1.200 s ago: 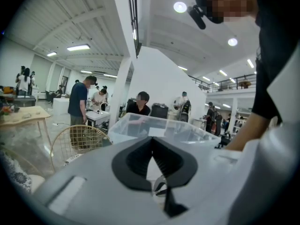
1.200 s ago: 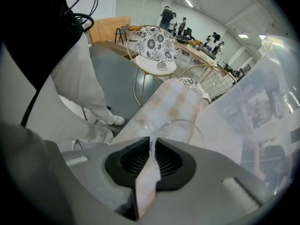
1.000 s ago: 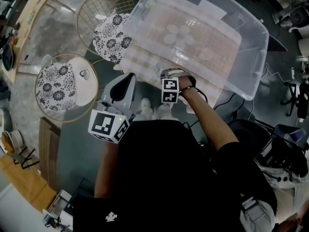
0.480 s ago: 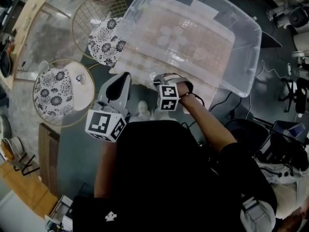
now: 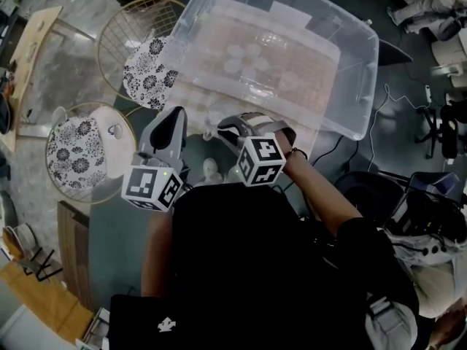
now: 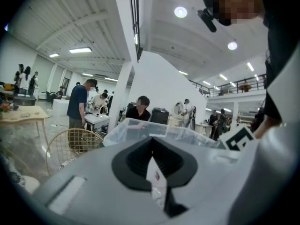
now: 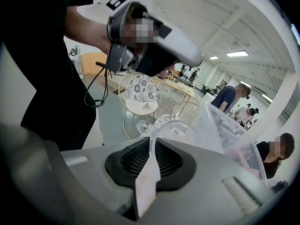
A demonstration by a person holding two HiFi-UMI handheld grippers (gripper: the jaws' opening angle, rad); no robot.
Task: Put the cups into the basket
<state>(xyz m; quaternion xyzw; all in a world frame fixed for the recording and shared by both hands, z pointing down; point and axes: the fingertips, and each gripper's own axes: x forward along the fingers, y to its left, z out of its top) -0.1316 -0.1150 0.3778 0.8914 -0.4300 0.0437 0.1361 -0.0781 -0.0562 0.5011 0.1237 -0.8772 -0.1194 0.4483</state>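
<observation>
My right gripper [image 5: 222, 129] hangs at the near edge of the clear plastic bin [image 5: 359, 86], turned to the left. In the right gripper view it [image 7: 152, 140] is shut on the thin wall of a clear cup [image 7: 165, 128] that sticks out ahead of the jaws. Left of it my left gripper [image 5: 176, 112] points away from me with its jaws together [image 6: 151, 149] and nothing between them. Two round wire baskets lie at the left: the far one [image 5: 120, 25] and the near one [image 5: 128, 146], each with a floral liner. More clear cups [image 5: 212, 169] stand near my body.
Pale cups lie inside the bin [image 5: 241, 49]. The near basket holds a white plate with a small cup [image 5: 114, 131] on it. A wooden table [image 5: 36, 42] stands at the far left. Cables and gear lie on the floor at the right. People work in the background.
The right gripper has drawn back from the bin's edge and swung left, towards the baskets. The left gripper has hardly moved.
</observation>
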